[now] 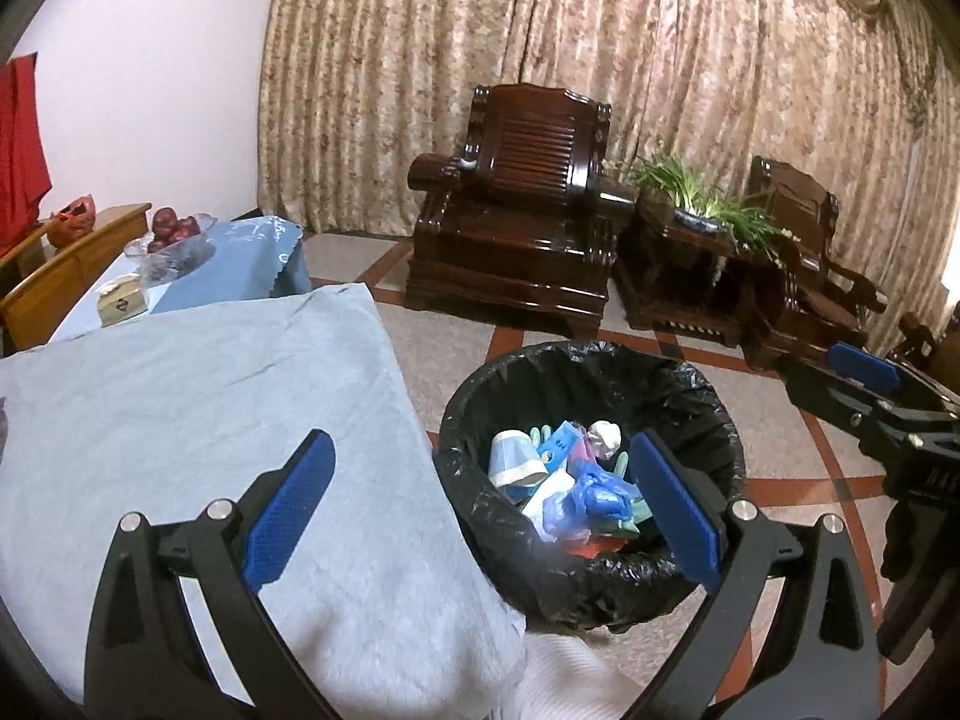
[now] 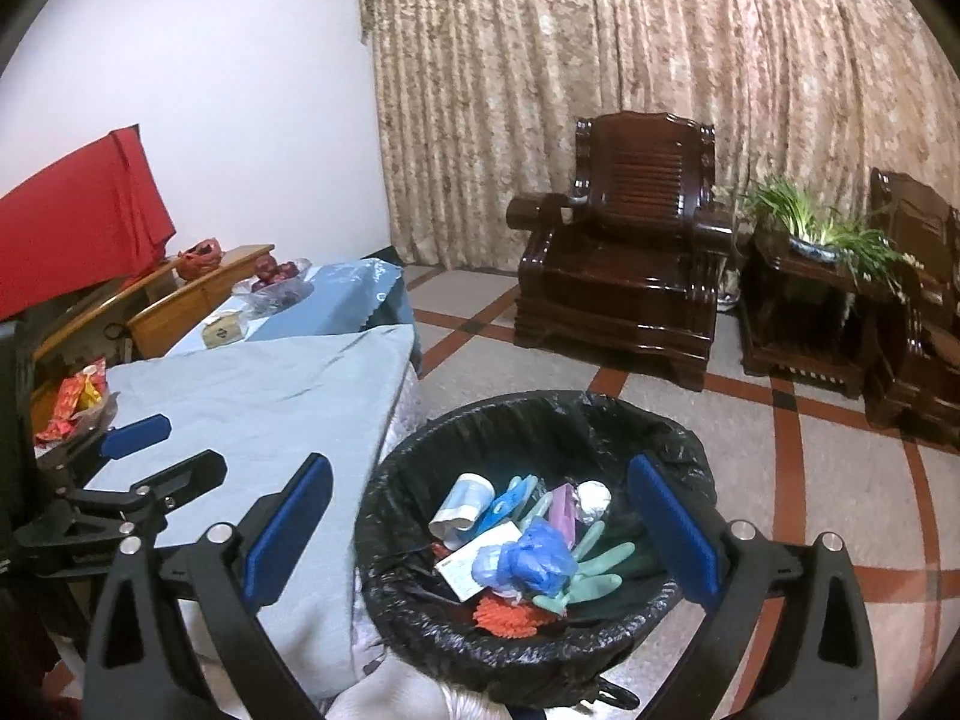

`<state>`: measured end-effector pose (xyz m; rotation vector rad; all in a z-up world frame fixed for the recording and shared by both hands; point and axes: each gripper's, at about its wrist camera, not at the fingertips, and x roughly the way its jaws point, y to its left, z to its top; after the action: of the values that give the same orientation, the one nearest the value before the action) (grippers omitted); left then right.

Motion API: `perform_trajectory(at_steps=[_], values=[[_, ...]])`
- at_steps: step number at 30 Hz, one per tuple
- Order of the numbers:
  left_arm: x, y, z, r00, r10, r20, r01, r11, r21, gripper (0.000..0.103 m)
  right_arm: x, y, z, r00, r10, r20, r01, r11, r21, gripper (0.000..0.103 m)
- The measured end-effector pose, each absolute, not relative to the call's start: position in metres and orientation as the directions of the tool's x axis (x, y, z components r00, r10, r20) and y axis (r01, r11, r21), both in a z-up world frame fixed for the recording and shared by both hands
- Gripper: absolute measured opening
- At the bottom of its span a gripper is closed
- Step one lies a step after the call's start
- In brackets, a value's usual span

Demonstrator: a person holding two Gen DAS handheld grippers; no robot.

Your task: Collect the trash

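A: Round bin lined with a black plastic bag [image 2: 540, 648], on the tiled floor beside the pale blue cloth-covered table [image 2: 270, 396]. One crumpled blue plastic bag [image 2: 534, 558] on top, one green rubber glove [image 2: 591, 570].

B: Right gripper [image 2: 480, 534] above it, fingers spread wide, empty. Left gripper [image 1: 480, 513] likewise, wide apart, holding nothing.

A: Two dark wooden armchairs [image 2: 624, 252] behind.

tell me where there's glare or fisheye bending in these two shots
Left wrist view: a white hotspot washes out the trash at the near edge of the black-lined round bin; the beige patterned curtain bows outward.
Right wrist view: glare streaks the glossy dark wooden armchair; dark vignette fills the corners.
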<state>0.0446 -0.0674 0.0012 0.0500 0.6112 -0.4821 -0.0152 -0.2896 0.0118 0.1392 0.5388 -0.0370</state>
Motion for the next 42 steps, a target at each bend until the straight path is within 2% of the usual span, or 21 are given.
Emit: perform_trajectory(at_steps=[18,42], values=[[0.011,-0.056,0.031,0.761,-0.426,-0.489,0.439,0.894,-0.096,0.096,-0.038,-0.273,0.040,0.891,0.029,-0.454,0.024,0.994,0.110,0.097],[0.008,-0.047,0.035,0.772,-0.416,-0.481,0.424,0.900,-0.100,0.097,-0.037,-0.265,0.042,0.892,0.029,-0.451,0.011,0.996,0.088,0.097]])
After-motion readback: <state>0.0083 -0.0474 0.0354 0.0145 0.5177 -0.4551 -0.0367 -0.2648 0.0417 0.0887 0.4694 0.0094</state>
